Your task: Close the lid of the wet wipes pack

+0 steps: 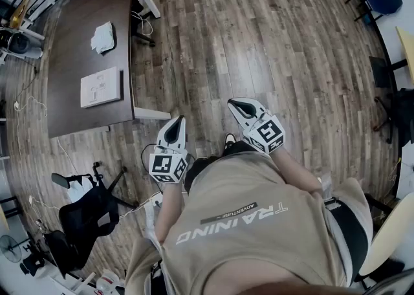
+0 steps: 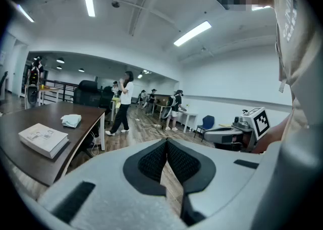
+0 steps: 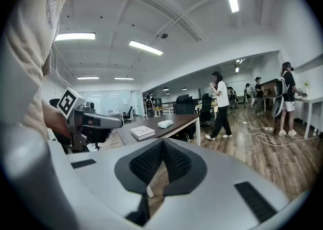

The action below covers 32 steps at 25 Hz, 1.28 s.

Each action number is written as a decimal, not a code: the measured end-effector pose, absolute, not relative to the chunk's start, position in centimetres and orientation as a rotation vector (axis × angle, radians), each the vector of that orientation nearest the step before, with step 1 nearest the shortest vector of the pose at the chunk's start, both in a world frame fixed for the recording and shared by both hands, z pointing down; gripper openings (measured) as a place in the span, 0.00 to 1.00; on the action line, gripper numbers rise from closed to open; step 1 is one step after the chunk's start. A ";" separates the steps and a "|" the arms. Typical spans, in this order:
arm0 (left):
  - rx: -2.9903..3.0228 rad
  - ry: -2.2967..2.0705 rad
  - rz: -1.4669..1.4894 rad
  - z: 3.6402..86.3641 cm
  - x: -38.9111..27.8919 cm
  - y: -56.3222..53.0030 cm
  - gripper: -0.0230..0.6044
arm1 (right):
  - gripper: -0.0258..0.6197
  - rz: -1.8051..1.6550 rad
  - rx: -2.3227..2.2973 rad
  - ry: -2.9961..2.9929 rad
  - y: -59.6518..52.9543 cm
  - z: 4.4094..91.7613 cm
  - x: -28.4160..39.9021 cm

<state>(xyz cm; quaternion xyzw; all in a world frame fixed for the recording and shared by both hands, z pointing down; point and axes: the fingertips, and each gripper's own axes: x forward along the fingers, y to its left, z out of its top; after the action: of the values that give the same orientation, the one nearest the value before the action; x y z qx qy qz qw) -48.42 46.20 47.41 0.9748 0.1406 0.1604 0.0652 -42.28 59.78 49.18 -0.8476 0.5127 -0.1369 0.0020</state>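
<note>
The wet wipes pack [image 1: 102, 37] is a pale, crumpled-looking packet lying far off on the dark table [image 1: 77, 22]; it also shows small in the left gripper view [image 2: 71, 120] and in the right gripper view [image 3: 165, 123]. It is too small to tell how its lid stands. My left gripper [image 1: 174, 123] and right gripper [image 1: 235, 103] are held close to my body over the wooden floor, well away from the table. Both are shut with nothing between the jaws, as seen in the left gripper's [image 2: 166, 141] and the right gripper's [image 3: 162, 141] own views.
A white book [image 1: 100, 87] lies on the table nearer to me than the pack. A black office chair [image 1: 87, 206] stands at my left. Cables [image 1: 152, 151] run across the floor. Several people stand further back in the room [image 2: 123, 104].
</note>
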 end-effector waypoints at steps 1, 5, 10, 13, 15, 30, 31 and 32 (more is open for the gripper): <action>2.933 0.410 0.488 47.6 -48.2 46.1 0.04 | 0.06 -0.429 -2.650 1.604 59.7 49.1 -41.9; 2.922 0.395 0.502 48.2 -47.5 46.1 0.04 | 0.06 -0.439 -2.644 1.606 59.5 49.1 -40.6; 2.911 0.445 0.479 47.9 -46.2 46.0 0.04 | 0.06 -0.464 -2.678 1.573 59.3 50.0 -39.4; 2.895 0.448 0.476 48.4 -45.9 44.5 0.04 | 0.06 -0.519 -2.692 1.540 58.2 50.9 -39.1; 2.903 0.463 0.489 49.0 -45.4 43.0 0.04 | 0.06 -0.538 -2.702 1.537 56.7 51.0 -38.7; 2.861 0.669 0.372 46.5 -36.3 31.6 0.04 | 0.06 -0.445 -2.805 1.429 44.0 46.6 -30.9; 2.857 0.678 0.370 46.5 -35.8 31.0 0.04 | 0.06 -0.452 -2.811 1.412 43.6 46.7 -30.6; 2.854 0.683 0.373 46.7 -35.3 30.3 0.04 | 0.06 -0.462 -2.813 1.395 43.2 46.9 -30.3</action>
<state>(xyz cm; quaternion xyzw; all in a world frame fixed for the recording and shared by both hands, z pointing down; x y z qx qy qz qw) -35.26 30.34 46.66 0.9608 0.2298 0.1255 0.0916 -30.27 43.17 46.90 -0.8862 0.4395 -0.1456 -0.0161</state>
